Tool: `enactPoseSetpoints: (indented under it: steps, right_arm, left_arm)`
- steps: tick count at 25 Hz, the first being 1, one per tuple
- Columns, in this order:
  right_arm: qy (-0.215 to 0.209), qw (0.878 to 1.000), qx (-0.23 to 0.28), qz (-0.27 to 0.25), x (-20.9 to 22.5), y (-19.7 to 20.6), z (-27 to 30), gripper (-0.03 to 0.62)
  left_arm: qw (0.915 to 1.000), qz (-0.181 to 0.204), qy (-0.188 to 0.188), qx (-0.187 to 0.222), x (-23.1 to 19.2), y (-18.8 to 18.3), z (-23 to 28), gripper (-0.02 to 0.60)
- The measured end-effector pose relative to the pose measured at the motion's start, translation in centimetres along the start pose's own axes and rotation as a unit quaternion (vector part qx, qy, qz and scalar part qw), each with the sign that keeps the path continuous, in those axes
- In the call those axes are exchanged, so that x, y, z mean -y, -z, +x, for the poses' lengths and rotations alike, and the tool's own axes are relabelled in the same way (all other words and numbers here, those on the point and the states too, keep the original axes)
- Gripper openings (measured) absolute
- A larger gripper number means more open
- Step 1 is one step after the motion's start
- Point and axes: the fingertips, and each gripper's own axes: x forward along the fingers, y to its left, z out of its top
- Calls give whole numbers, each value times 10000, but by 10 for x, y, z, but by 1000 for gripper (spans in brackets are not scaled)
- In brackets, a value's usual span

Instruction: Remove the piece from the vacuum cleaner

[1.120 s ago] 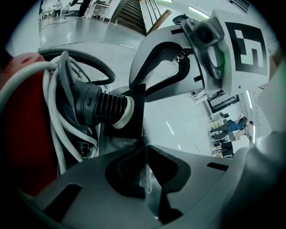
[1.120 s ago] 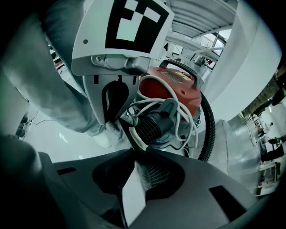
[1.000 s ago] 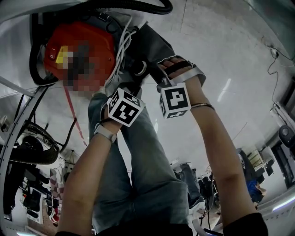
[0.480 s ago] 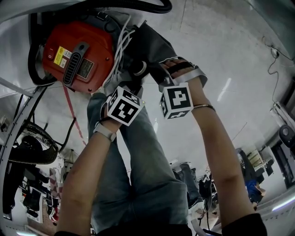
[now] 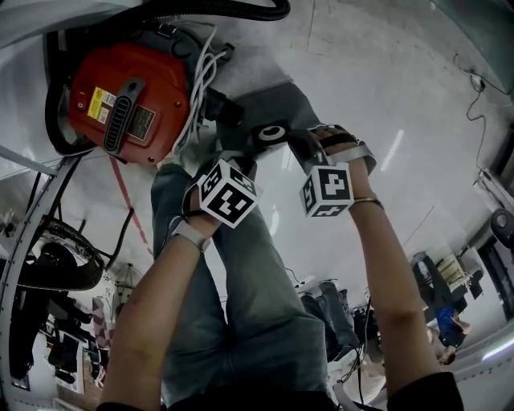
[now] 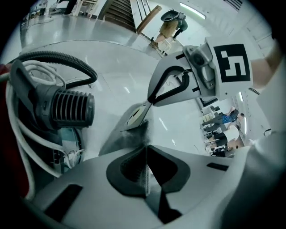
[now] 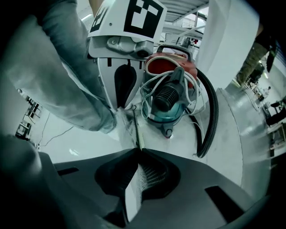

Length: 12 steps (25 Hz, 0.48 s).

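Note:
A red vacuum cleaner lies on the pale floor at the upper left. The grey dust bag with its round-holed collar hangs just right of the vacuum, apart from it. My left gripper is shut on the bag's grey cloth. My right gripper has just been closing and now pinches the thin edge at the collar. In the left gripper view the vacuum's ribbed inlet stands bare at the left.
A black hose loops round the vacuum, and a white cord is bundled on its side. The person's jeans fill the lower middle. A metal frame stands at the left; a thin cable lies at the far right.
Both grippers have moved right and a little down with the bag. The bag has come away from the vacuum, and its round collar now shows. The right jaws have closed further.

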Motion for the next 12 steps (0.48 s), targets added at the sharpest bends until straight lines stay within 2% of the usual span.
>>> enactPoseSetpoints:
  steps: [8,12]
  right_arm:
    - [267,9935,-119,1101,-28,14,-25,51]
    - [509,9842,-76,1693,-36,10,-46,51]
  left_arm:
    - [9978,615,192,-143,22,-4,-3,34]
    - [9973,685,268,-58,30,-8,-19,34]
